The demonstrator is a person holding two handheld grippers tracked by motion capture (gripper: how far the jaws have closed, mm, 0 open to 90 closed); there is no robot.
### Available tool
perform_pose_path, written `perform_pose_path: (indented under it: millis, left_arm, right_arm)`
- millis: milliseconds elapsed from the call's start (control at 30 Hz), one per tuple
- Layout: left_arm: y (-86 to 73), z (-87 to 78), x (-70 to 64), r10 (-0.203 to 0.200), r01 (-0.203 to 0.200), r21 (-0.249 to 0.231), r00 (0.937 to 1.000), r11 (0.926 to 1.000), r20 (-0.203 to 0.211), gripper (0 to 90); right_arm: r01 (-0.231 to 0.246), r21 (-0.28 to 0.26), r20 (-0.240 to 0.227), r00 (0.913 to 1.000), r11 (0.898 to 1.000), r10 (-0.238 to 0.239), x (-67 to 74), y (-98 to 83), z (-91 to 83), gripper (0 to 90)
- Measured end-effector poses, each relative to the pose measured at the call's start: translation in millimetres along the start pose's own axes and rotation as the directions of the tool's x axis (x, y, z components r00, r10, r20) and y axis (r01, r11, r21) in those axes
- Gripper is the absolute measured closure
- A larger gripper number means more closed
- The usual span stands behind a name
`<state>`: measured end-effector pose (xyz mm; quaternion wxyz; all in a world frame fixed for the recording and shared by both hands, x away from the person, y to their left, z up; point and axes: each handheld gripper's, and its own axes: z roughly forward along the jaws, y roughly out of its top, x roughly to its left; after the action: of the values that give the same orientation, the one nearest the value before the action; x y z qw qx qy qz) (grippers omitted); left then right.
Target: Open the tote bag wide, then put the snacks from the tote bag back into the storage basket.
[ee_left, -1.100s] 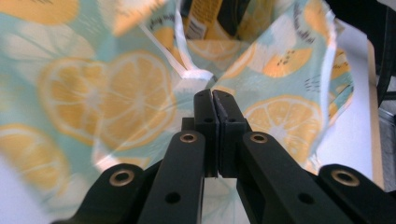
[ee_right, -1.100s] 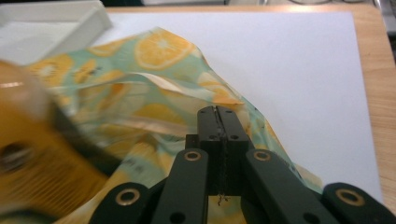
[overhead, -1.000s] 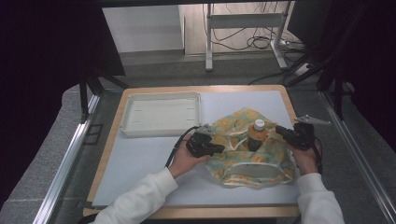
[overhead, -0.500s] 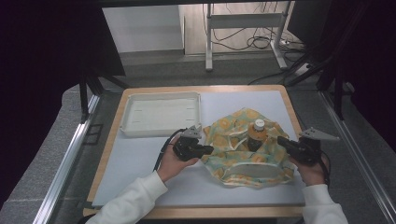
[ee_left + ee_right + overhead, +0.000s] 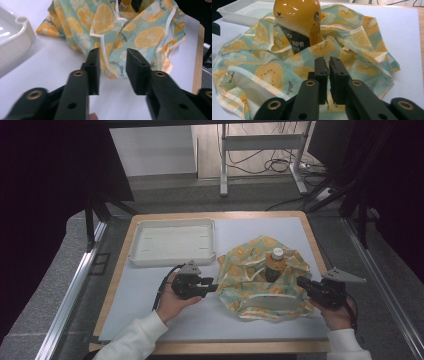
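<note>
A cloth [image 5: 240,270] printed with orange slices lies rumpled on the white mat. An amber bottle [image 5: 276,265] with a white cap stands upright in its middle. My left gripper [image 5: 216,287] lies at the cloth's left edge. In the left gripper view the left gripper [image 5: 113,53] has just been opening. Its jaws stand apart, the cloth [image 5: 150,37] lies past the tips, and nothing is pinched. My right gripper [image 5: 300,281] is at the cloth's right edge. Seen from behind, the right gripper [image 5: 328,61] has just been opening to a narrow slit. It points over the cloth [image 5: 269,72] at the bottle [image 5: 298,22].
A white empty tray [image 5: 172,257] stands behind the left hand at the mat's back left, and its corner [image 5: 15,37] sits close to the left gripper. The mat lies on a wooden table [image 5: 315,245]. Bare mat lies in front of the cloth.
Both hands have drawn back from the bottle toward the table's front edge. The left jaws have opened wide and the right jaws have parted a little.
</note>
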<state>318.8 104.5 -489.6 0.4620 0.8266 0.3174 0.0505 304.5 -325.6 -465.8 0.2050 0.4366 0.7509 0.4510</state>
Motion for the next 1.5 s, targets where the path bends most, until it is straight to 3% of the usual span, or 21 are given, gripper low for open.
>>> perform_pose_path:
  millis: [200,433,900,1067,1267,1500]
  left_arm:
    - [-13.7,-15.4,0.7,-0.013,0.013,-0.005,0.9995,0.9999,-0.028,46.4]
    - [-27.8,-30.3,5.0,-0.018,0.017,-0.008,0.9980,0.9998,-0.060,40.3]
    - [-34.0,-37.5,8.4,0.005,-0.005,0.002,0.9955,1.0000,-0.095,38.7]
    - [-34.3,-34.3,6.0,0.031,-0.029,0.020,0.9931,0.9994,-0.113,38.6]
    - [-35.0,-32.4,2.7,0.052,-0.049,0.034,0.9919,0.9982,-0.116,38.2]
    - [-35.0,-31.7,3.6,0.050,-0.046,0.036,0.9921,0.9983,-0.115,38.1]
  right_arm:
    - [0.007,-0.007,-0.018,0.9998,1.000,-0.007,2.7,1.2,1.7,60.5]
    - [0.002,-0.016,-0.011,0.9999,1.000,-0.002,4.7,3.6,2.4,49.5]
    - [0.003,-0.033,0.020,0.9998,0.999,-0.002,5.1,6.4,0.3,40.2]
    - [0.009,-0.044,0.022,0.9997,0.999,-0.008,7.2,10.0,-1.2,38.0]
    - [0.021,-0.060,0.029,0.9994,0.998,-0.019,10.9,17.5,-0.5,33.6]
    - [0.027,-0.061,0.034,0.9991,0.998,-0.025,16.8,28.6,8.2,26.4]
